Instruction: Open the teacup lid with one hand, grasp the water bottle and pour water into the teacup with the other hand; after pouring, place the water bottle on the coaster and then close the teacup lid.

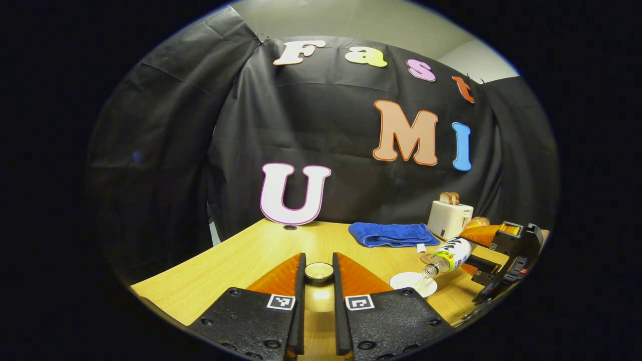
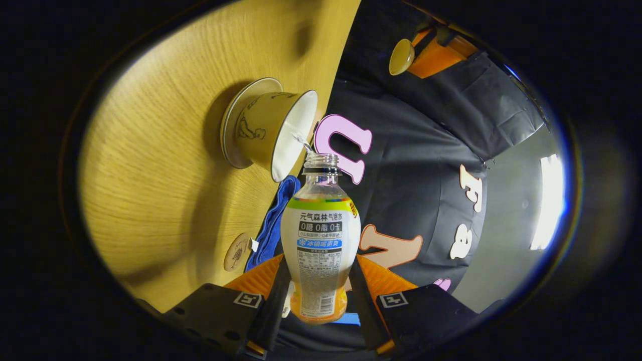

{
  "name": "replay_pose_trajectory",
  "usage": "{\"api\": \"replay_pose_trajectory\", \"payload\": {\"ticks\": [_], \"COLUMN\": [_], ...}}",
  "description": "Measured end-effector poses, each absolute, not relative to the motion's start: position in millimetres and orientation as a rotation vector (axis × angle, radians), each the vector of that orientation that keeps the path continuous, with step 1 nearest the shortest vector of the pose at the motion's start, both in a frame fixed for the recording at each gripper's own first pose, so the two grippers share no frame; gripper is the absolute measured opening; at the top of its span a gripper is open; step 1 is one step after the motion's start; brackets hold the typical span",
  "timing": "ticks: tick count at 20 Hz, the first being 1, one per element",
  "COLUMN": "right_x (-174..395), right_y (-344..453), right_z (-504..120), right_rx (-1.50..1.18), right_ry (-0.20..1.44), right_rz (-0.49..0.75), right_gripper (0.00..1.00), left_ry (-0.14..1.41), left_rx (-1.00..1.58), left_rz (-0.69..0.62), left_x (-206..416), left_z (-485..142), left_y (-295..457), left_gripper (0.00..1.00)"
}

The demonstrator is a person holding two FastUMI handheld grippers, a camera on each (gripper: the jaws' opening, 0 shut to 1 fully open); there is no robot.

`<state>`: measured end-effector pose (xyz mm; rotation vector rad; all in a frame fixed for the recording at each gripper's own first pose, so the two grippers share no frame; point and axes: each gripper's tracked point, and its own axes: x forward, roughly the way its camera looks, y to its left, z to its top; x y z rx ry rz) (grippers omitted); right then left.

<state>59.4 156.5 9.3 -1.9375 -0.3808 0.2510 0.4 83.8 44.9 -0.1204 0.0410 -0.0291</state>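
Water bottle (image 2: 320,235) clamped between right gripper (image 2: 319,293) fingers, tipped over teacup (image 2: 273,133), thin stream seemingly poured, teacup lid (image 1: 319,271) pinched by left gripper (image 1: 319,281).

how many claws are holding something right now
2: the left claw holds the teacup lid above the table; the right claw grips the tilted water bottle at the teacup.

wooden table (image 1: 241,260); folded blue towel (image 1: 391,233) far ahead-right of the claw; beside it, white toaster (image 1: 448,218) holding, apparently, bread.
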Motion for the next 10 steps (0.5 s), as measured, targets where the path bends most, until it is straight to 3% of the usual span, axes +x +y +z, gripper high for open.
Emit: {"api": "replay_pose_trajectory", "payload": {"ticks": [10], "right_x": [63.8], "right_y": [161.1], "right_z": [17.3], "right_rx": [-2.073], "right_ry": [-0.416], "right_rz": [0.260], "right_gripper": [0.69], "left_ry": [0.046], "left_rx": [-0.133], "left_rz": [-0.035], "left_x": [0.2], "left_z": [43.9], "left_y": [81.9], "left_gripper": [0.22]}}
